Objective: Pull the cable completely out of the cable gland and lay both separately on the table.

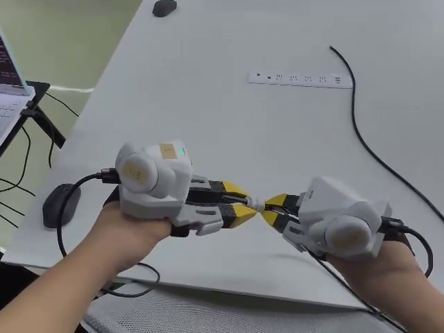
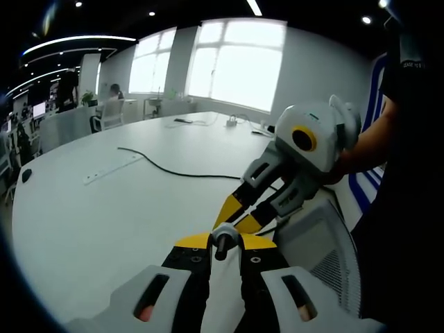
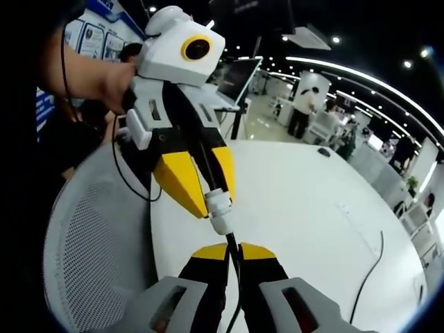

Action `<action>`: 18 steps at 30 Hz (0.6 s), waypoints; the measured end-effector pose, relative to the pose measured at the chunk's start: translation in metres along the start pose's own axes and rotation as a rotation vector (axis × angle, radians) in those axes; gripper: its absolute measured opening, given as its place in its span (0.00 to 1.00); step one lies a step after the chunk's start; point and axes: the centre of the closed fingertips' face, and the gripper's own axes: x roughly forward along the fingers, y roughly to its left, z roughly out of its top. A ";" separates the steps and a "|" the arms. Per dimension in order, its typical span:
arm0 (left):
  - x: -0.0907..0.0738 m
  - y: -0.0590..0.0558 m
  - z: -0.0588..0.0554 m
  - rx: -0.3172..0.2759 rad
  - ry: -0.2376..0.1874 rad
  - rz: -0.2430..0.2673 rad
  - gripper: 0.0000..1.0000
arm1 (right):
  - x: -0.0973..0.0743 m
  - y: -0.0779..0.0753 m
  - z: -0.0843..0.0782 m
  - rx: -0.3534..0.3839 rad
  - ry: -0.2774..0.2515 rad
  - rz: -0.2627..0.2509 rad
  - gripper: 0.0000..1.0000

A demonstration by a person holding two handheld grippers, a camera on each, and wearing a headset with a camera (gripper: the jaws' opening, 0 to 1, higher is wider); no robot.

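The big white table (image 1: 229, 118) has a power strip (image 1: 298, 78) and a long black cord (image 1: 361, 132) lying far back on it; a mouse (image 1: 59, 205) sits near its left edge. Over the near edge the person holds the two tools nose to nose; the left gripper (image 1: 239, 201) is pinching the little white cable gland (image 1: 255, 204) tight between its yellow tips; the right gripper (image 1: 274, 210) is pinching the thin black cable (image 3: 234, 255) just behind the gland. Both things are up in the air between the tools, not on the table. In the right gripper view the cable runs straight into the gland; so I think it is not out yet, and the job has only just begun. What is left, I'd say: pull the two apart until the cable slips free; then lay the gland down in one spot and the cable in another.
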 end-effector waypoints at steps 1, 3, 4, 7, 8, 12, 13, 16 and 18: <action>0.000 0.000 0.001 0.002 -0.003 0.000 0.15 | 0.000 -0.002 -0.002 0.006 0.004 -0.005 0.00; -0.001 0.001 0.003 0.002 -0.007 0.002 0.15 | -0.001 -0.004 -0.006 0.029 0.014 -0.008 0.00; -0.001 0.001 0.004 0.001 -0.011 0.001 0.15 | -0.001 -0.005 -0.008 0.038 0.017 -0.011 0.00; -0.003 0.002 0.005 -0.007 -0.018 0.002 0.15 | -0.003 -0.010 -0.018 0.079 0.044 -0.026 0.00; -0.003 0.002 0.005 -0.006 -0.019 0.005 0.15 | -0.004 -0.012 -0.020 0.091 0.048 -0.030 0.00; -0.006 0.004 0.007 -0.011 -0.027 0.013 0.15 | -0.007 -0.015 -0.032 0.136 0.072 -0.042 0.00; -0.006 0.004 0.007 -0.013 -0.029 0.014 0.15 | -0.008 -0.015 -0.035 0.144 0.077 -0.044 0.00; -0.008 0.005 0.007 -0.018 -0.034 0.019 0.15 | -0.010 -0.016 -0.041 0.159 0.089 -0.048 0.00; -0.008 0.005 0.006 -0.019 -0.034 0.022 0.15 | -0.011 -0.014 -0.044 0.156 0.095 -0.050 0.00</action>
